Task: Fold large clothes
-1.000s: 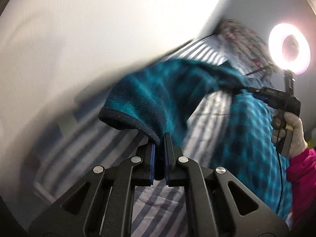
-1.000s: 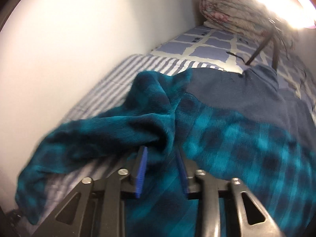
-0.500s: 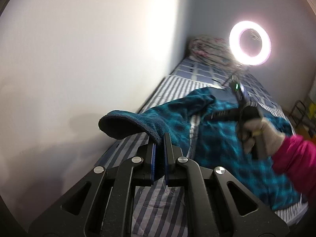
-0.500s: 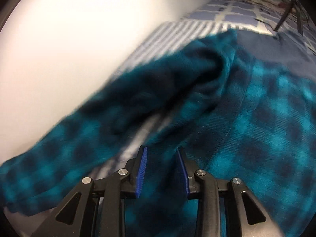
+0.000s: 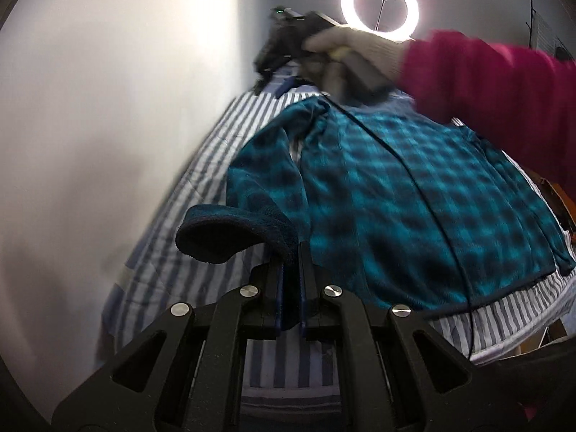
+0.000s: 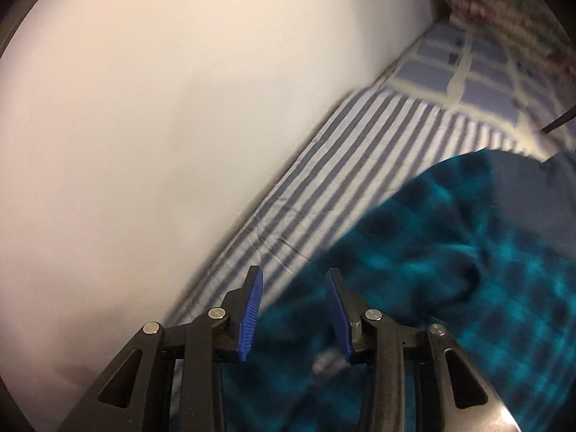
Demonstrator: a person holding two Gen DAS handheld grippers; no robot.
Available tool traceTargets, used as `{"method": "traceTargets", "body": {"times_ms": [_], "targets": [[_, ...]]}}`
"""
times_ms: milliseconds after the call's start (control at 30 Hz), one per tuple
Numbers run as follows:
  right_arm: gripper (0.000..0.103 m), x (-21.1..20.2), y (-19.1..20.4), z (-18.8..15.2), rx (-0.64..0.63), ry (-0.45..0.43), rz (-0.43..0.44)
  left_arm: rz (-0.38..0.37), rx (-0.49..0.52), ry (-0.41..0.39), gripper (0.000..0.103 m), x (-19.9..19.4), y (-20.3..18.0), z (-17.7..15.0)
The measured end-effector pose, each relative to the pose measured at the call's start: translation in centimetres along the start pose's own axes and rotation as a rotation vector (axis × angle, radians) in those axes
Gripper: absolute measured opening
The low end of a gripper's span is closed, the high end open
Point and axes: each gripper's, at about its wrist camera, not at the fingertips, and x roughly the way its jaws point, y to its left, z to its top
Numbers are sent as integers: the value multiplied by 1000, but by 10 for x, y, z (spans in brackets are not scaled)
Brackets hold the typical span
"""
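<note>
We see the teal plaid fleece jacket (image 5: 414, 194) spread across the striped bedsheet (image 5: 201, 165), its body lying flat beside the pale wall (image 5: 108, 108). The left gripper (image 5: 291, 252) is clenched on the dark cuff (image 5: 230, 237) of one sleeve — the cuff curls up and over to the left of the blue pads, lifted off the sheet, while the rest of the sleeve trails back toward the shoulder. In the left wrist view a gloved hand (image 5: 356, 50) in a magenta sleeve (image 5: 486, 82) carries the other tool up near the ring light (image 5: 379, 7), blurred. The right gripper (image 6: 293, 289) has just been opening; its jaws stand apart above the jacket's edge with nothing pinched between them — fleece and striped sheet show below the gap. A checked pillow (image 6: 478, 68) lies at the head of the bed.
</note>
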Motion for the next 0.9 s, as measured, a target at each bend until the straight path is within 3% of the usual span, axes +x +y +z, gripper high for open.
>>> {"method": "traceTargets", "body": {"times_ms": [133, 400, 533, 633, 700, 900], "targets": [[35, 49, -6, 12, 18, 107, -141, -6, -20, 6, 4, 5, 6, -1], [35, 93, -27, 15, 121, 175, -161, -10, 4, 8, 4, 3, 6, -4], [35, 112, -17, 20, 70, 192, -219, 12, 28, 2, 4, 2, 4, -5], [2, 115, -11, 28, 52, 177, -268, 34, 40, -5, 4, 0, 9, -2], [0, 102, -8, 32, 105, 153, -209, 68, 75, -20, 4, -2, 11, 1], [0, 21, -42, 50, 256, -53, 65, 168, 199, -65, 4, -6, 14, 8]]}}
